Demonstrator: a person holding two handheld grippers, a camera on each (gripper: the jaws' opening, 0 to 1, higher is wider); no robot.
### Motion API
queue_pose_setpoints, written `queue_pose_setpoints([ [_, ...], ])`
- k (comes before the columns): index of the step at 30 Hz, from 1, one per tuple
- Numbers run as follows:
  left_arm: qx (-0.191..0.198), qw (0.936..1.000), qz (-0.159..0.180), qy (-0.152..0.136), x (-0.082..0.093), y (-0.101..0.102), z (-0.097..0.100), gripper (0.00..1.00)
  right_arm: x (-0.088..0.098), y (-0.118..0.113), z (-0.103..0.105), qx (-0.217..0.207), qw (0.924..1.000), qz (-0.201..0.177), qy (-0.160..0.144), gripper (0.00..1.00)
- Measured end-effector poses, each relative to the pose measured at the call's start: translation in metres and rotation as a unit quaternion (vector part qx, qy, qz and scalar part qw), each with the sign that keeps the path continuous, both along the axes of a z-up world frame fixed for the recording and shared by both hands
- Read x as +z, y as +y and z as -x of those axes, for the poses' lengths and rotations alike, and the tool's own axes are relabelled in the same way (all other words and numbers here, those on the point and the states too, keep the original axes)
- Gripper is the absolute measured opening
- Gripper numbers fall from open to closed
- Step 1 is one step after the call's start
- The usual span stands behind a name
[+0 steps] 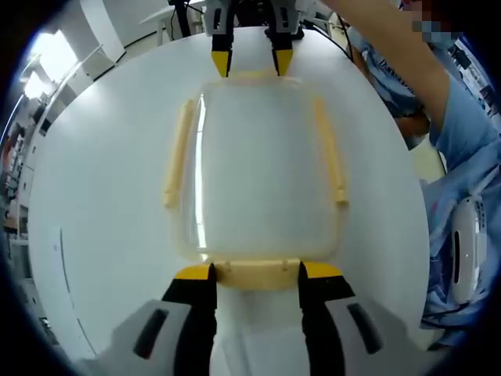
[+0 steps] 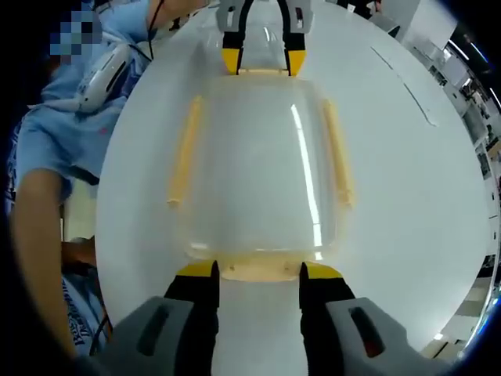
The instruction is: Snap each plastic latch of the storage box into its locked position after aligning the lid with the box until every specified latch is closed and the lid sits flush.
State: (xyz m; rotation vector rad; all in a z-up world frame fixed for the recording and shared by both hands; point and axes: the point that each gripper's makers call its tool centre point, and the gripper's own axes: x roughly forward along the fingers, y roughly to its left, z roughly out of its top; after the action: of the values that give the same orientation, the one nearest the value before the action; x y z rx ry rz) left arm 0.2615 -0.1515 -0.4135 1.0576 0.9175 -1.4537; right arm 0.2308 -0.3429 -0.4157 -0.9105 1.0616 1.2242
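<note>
STEP: end latches | BOX: clear plastic storage box (image 1: 262,176) with pale yellow latches centred on white round table (image 1: 102,196) | JAWS: left gripper (image 1: 257,274) and right gripper (image 2: 258,272) apart, straddling opposite end latches (image 1: 258,274), apparently unlocked | DO: I press both evenly, lid flush.

L gripper (image 1: 256,272), R gripper (image 2: 257,270): jaws apart, facing each other.

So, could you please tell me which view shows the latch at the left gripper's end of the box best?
The left gripper view: that end latch lies large and near, between the left gripper's jaws. In the right gripper view it is the small, foreshortened strip at the box's far end.
</note>
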Motion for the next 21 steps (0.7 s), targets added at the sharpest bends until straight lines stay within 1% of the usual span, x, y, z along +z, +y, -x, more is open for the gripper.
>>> queue_pose_setpoints([
  [4, 0.0, 1.0, 0.0, 0.0, 0.0, 0.0007, 0.0003, 0.42, 0.0001, 0.0017, 0.0004, 0.002, 0.9999, 0.013, 0.002, 0.39],
  [7, 0.0, 1.0, 0.003, 0.001, 0.0002, 0.0011, 0.0002, 0.42, 0.0005, 0.001, 0.001, -0.001, 0.9999, 0.015, 0.003, 0.39],
  [9, 0.0, 1.0, 0.008, 0.003, 0.0006, 0.0016, 0.0002, 0.42, 0.0006, 0.0016, 0.0016, -0.004, 0.9999, 0.014, 0.003, 0.39],
  [15, 0.005, 0.9996, 0.028, 0.007, 0.0013, 0.0009, 0.0, 0.42, 0.0013, 0.0005, 0.0007, -0.005, 0.9996, 0.028, 0.007, 0.39],
  [17, 0.007, 0.9996, 0.026, 0.006, 0.0013, 0.0004, 0.0, 0.42, 0.0013, 0.0005, 0.001, -0.007, 0.9996, 0.026, 0.007, 0.39],
  [21, 0.005, 0.9999, 0.012, 0.003, 0.0008, -0.0009, 0.0, 0.42, 0.0016, -0.0008, -0.0002, -0.012, 0.9996, 0.026, 0.007, 0.39],
])
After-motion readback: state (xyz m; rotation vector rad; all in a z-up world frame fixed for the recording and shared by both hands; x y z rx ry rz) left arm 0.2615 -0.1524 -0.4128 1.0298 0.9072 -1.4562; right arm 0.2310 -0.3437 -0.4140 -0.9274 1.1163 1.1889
